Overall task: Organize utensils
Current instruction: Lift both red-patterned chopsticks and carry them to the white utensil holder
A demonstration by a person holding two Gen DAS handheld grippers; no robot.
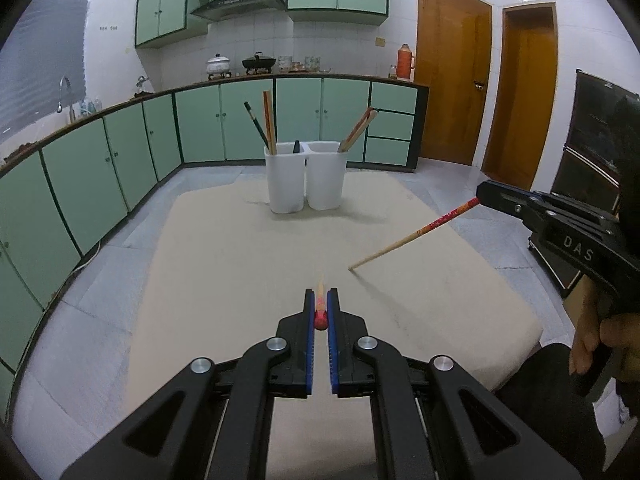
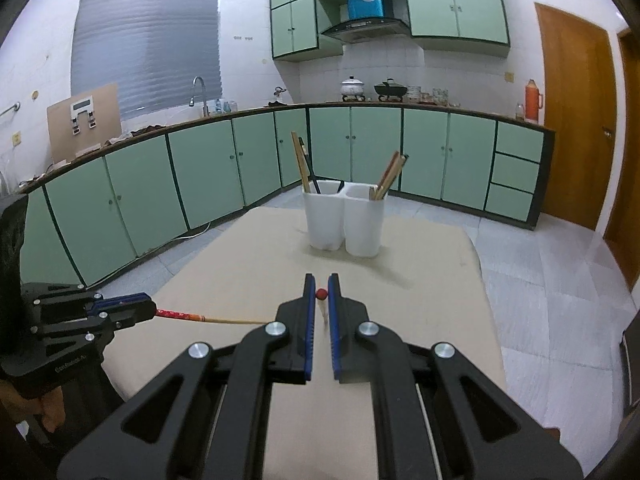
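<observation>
Red-topped chopstick point(image 1: 320, 306) in each claw (pinched) — left claw point(image 1: 320, 300), right claw point(image 2: 321, 286).

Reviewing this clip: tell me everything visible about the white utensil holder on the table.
The white utensil holder looks like matte plastic and has two tall side-by-side compartments joined at the rim. It stands upright near the far end of the beige table, apart from both grippers. Its left compartment holds a dark chopstick, reddish-tan chopsticks and a short black tip; its right compartment holds tan chopsticks leaning right.
</observation>
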